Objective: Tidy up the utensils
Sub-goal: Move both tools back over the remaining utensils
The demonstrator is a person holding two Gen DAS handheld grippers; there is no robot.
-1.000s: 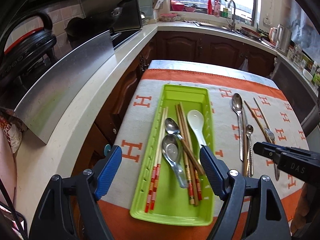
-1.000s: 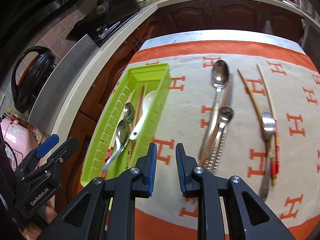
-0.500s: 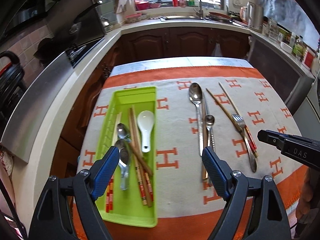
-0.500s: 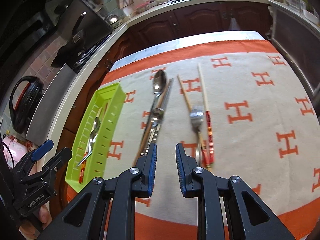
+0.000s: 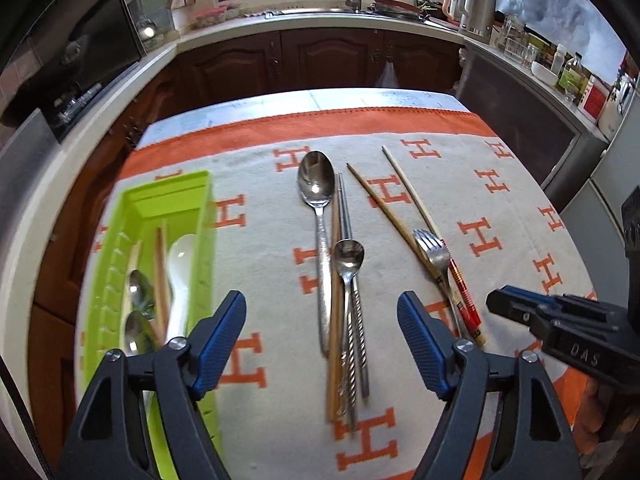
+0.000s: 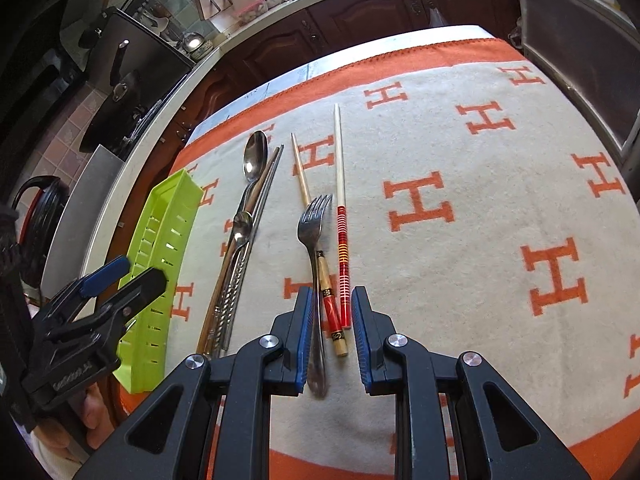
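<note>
Both grippers shifted right from tray (image 5: 168, 200); left gripper (image 5: 322, 340) wide, narrowing; right gripper (image 6: 331, 336) narrow, empty.

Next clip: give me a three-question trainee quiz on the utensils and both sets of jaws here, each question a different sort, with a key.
1. True or false: the fork lies inside the green tray.
2. Which white utensil is in the tray? A) ceramic spoon B) a white fork C) a white knife
3. Fill in: the left gripper hovers, jaws wide, over the large spoon, the small spoon and the chopsticks beside them, all lying on the ____.

Key: 1 false, it lies on the cloth, between the right gripper's narrowly parted jaws. 2 A. 3 cloth.
</note>
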